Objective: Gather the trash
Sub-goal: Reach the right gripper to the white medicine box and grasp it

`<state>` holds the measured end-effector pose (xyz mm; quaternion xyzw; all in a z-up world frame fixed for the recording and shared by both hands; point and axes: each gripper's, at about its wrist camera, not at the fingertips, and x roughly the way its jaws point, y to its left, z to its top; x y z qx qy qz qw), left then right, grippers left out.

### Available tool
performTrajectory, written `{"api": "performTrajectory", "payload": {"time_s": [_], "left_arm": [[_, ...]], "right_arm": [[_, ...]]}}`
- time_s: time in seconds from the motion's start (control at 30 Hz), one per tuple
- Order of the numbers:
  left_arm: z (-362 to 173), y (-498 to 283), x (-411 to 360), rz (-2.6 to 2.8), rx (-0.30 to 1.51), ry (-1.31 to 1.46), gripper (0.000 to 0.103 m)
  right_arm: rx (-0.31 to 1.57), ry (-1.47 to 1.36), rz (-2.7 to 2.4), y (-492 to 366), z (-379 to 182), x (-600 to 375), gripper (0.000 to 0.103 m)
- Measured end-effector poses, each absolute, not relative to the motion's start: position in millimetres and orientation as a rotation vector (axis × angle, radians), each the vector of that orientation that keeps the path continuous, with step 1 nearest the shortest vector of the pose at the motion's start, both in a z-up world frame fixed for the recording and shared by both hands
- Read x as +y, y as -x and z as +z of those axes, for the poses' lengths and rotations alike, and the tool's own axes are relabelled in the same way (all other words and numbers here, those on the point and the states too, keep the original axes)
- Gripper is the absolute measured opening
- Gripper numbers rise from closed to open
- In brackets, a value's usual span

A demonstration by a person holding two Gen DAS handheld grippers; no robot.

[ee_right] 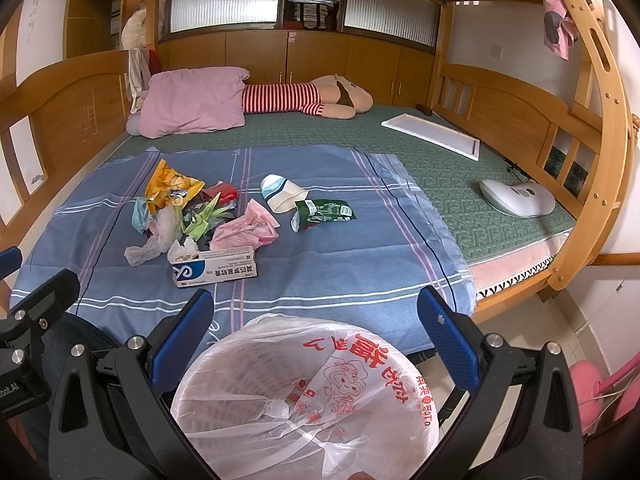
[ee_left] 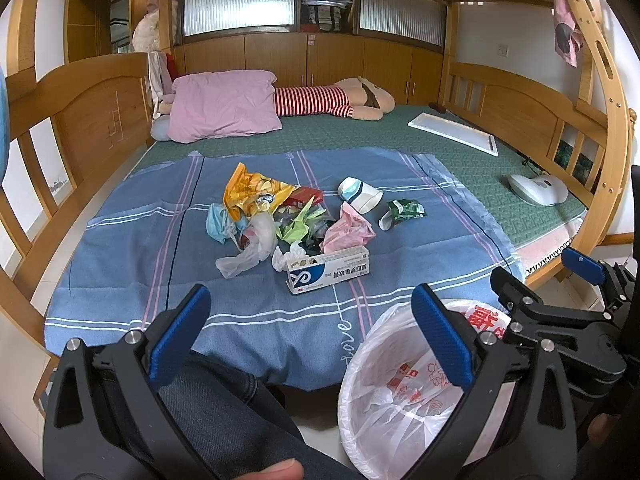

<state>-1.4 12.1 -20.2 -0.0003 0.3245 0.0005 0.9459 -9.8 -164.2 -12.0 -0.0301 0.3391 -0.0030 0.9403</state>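
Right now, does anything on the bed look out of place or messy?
Yes. A heap of trash sits mid-bed on the blue sheet: crumpled wrappers, plastic bags, tissue, an open ointment box, and a squashed paper cup and green packet lying apart. The lined bin holds none of it yet.

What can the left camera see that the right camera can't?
Only the left wrist view shows a thumb, a dark denim leg and the right claw from the side. Only the right wrist view shows something pink on the floor. Both show the trash pile, the ointment box, the lined bin and open claws.
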Motion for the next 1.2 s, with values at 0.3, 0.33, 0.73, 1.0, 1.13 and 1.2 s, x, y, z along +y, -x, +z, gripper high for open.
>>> {"api": "performTrajectory", "payload": {"time_s": [0.3,0.33,0.73,1.0,1.13,1.2], "left_arm": [[-27,-14,29,0.023,0.651,0.027,0.1],[-30,-22,37,0.037,0.667,0.047,0.1],[-128,-149,146,0.235,0.946,0.405,0.067],[-169,-179,193,0.365,0.926,0.634,0.09],[-169,-204,187,0.32,0.941,0.636,0.09],[-165,-218,179,0.262,0.935,0.606,0.093]], "right_arm": [[0.646,0.068,-0.051,6,-6,-179,0.1],[0.626,0.057,-0.051,5,-3,-183,0.1],[0.919,-0.055,0.237,-134,-99,-133,0.096],[1.174,-0.425,0.244,-208,-175,-96,0.085],[1.247,-0.541,0.183,-224,-198,-85,0.086],[1.245,-0.52,0.164,-226,-197,-82,0.084]]}}
